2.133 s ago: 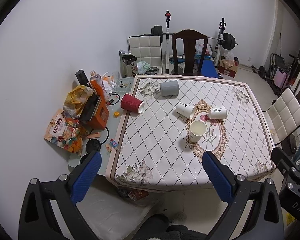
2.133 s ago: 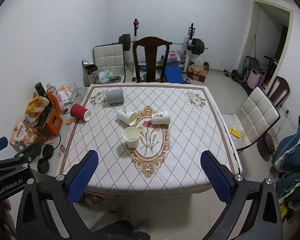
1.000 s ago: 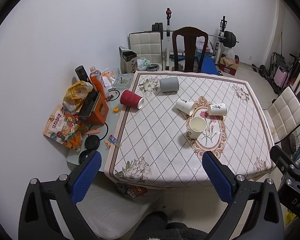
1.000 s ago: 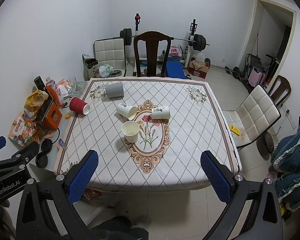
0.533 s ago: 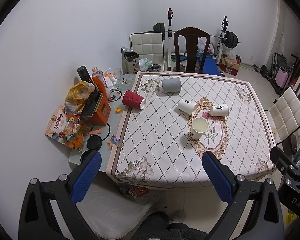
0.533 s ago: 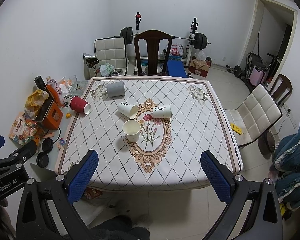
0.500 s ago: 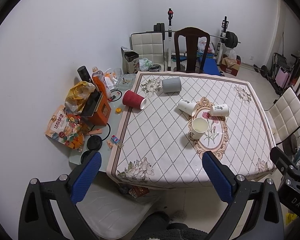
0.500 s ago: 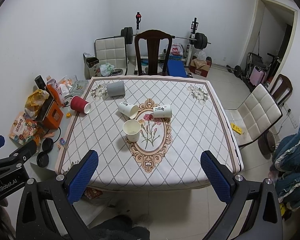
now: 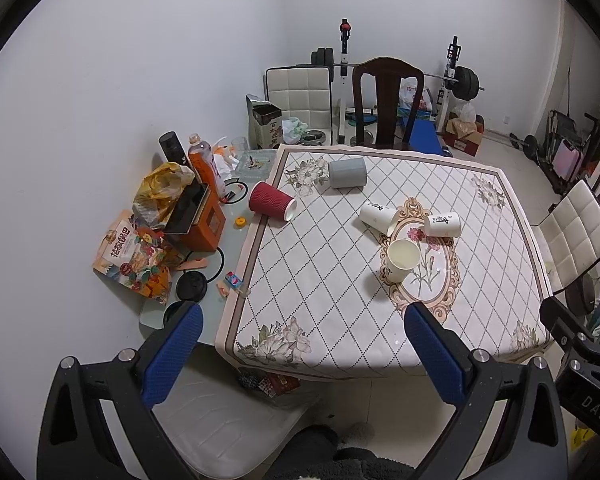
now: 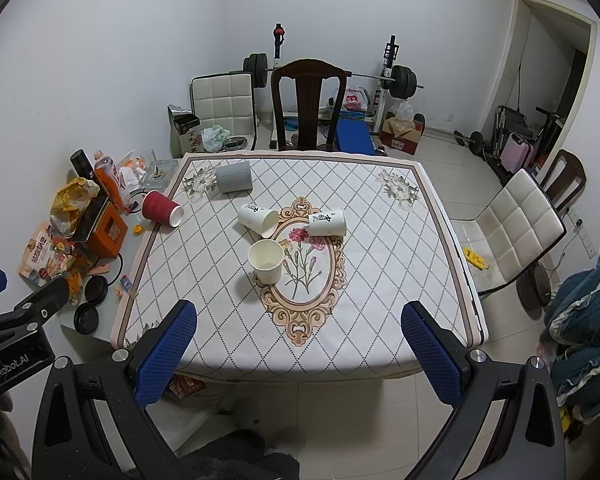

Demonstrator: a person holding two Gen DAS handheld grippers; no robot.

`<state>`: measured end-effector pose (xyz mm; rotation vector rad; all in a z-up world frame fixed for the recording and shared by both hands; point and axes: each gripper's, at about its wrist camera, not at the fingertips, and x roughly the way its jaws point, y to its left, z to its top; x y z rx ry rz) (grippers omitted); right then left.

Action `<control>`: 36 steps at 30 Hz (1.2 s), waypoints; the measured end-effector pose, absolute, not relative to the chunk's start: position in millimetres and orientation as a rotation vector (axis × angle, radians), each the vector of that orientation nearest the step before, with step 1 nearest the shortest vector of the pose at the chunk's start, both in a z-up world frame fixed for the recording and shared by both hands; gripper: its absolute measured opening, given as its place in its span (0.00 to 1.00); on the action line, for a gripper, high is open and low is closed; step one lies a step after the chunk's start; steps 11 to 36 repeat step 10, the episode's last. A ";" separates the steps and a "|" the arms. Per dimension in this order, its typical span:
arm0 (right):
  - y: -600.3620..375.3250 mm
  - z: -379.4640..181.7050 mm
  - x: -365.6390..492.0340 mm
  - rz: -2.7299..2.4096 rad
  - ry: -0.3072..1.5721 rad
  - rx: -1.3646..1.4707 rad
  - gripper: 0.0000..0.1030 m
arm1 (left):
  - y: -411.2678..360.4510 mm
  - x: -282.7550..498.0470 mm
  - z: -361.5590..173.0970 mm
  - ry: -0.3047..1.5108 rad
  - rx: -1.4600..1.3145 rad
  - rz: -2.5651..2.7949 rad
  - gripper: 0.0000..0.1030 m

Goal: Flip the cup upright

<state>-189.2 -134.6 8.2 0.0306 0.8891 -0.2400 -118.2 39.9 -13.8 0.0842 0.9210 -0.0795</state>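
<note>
I have both tools held back from the worktop (image 10: 380, 280), short of its near edge and above the floor. My left tool (image 9: 300, 344) has its blue pads spread wide apart with nothing between them, and my right tool (image 10: 298, 338) is spread just as wide and touches nothing either. Near the middle of the worktop one cream paper cup (image 10: 266, 260) stands upright, mouth up, at the left rim of the oval flower motif. Just beyond it two white paper cups lie on their sides: the left white cup (image 10: 257, 218) with its mouth toward the near right, the right white cup (image 10: 328, 222) with its mouth to the right. A grey cup (image 10: 234, 176) lies on its side by the far left corner, and a red ribbed cup (image 10: 162, 208) lies tipped at the left edge, half off the cloth. The print on the white cups is too small for me to read. The black housings cut off the lower corners of both views.
</note>
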 end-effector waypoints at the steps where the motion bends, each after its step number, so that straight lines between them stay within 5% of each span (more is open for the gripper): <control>1: -134.6 7.8 -190.0 -0.239 0.890 0.031 1.00 | 40.5 -118.5 -13.7 0.921 0.084 -0.080 1.00; 36: -134.5 8.6 -189.1 -0.237 0.890 0.031 1.00 | 42.3 -116.1 -11.5 0.917 0.078 -0.078 1.00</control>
